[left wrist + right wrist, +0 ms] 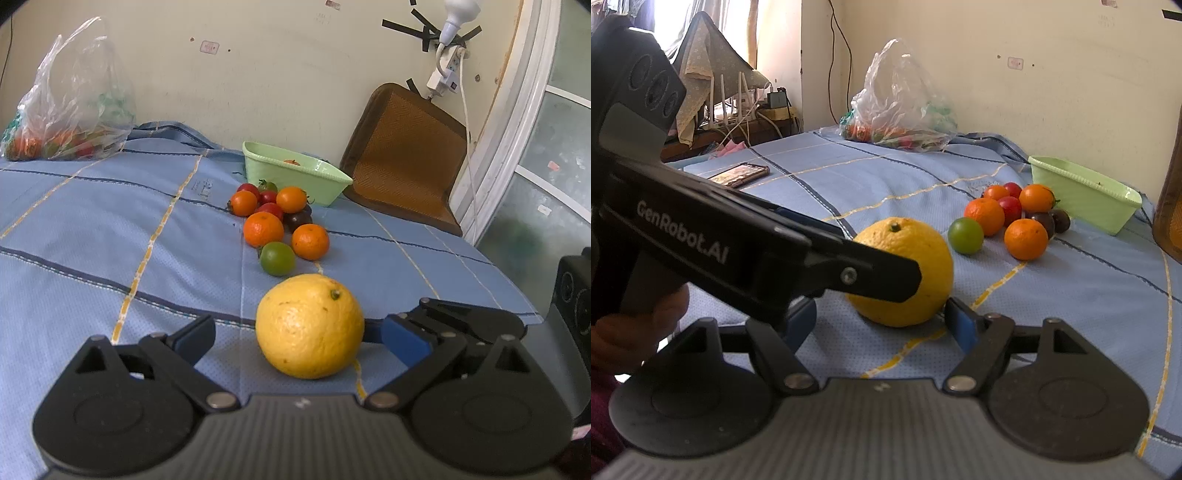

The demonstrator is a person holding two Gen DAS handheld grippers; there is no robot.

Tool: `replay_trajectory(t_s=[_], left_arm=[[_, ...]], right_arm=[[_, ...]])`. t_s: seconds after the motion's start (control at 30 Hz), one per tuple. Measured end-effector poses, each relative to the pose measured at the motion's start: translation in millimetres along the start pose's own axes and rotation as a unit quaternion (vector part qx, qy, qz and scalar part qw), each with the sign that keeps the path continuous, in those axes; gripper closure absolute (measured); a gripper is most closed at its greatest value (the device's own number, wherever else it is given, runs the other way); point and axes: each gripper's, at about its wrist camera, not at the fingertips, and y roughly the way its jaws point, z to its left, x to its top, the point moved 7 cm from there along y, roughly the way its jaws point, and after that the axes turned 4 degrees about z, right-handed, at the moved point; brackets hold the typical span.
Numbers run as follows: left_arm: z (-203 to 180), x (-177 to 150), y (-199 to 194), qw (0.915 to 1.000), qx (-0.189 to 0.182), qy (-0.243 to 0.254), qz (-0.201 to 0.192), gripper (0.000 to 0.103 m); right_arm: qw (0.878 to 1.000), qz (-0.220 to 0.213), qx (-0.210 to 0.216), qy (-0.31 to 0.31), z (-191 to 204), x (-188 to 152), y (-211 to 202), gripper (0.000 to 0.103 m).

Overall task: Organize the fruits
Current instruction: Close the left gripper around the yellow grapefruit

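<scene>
Left gripper jaws apart around yellow orange on blue sheet; right gripper also apart nearby, green basket beyond.

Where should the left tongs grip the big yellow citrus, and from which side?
Grip the yellow citrus across its widest middle, coming in level along the blue cloth from the near side. It is round, sits stem-up on the cloth, apart from the small fruits, and the left tongs are already open on either side of it.
</scene>
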Motion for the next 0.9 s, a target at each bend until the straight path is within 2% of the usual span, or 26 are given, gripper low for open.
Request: replay_trajectory(t_s=[0.37,0.47,0.5,0.53,0.6,0.9], left_arm=[[-8,15,10,0.9997,-0.002,0.023,-0.003,0.006],[-9,11,19,0.9996,-0.007,0.022,0.016,0.012],[-8,8,22,0.9995,-0.011,0.019,0.025,0.017],[-8,6,25,0.9992,-0.015,0.016,0.033,0.028],[-8,3,26,0.9993,-0.005,0.023,0.030,0.033],[-7,11,19,0.9997,-0.009,0.011,0.021,0.034]], right_arm=[[1.000,-0.015,-0.010,0.004,-9,4,-4,0.025],[1.000,-0.016,-0.011,0.005,-12,5,-4,0.025],[1.000,-0.015,-0.009,0.005,-12,5,-3,0.025],[1.000,-0.013,-0.006,0.004,-11,6,-2,0.028],[1.000,-0.004,0.001,0.002,-10,5,3,0.036],[1.000,-0.019,0.002,0.005,-8,10,-1,0.038]])
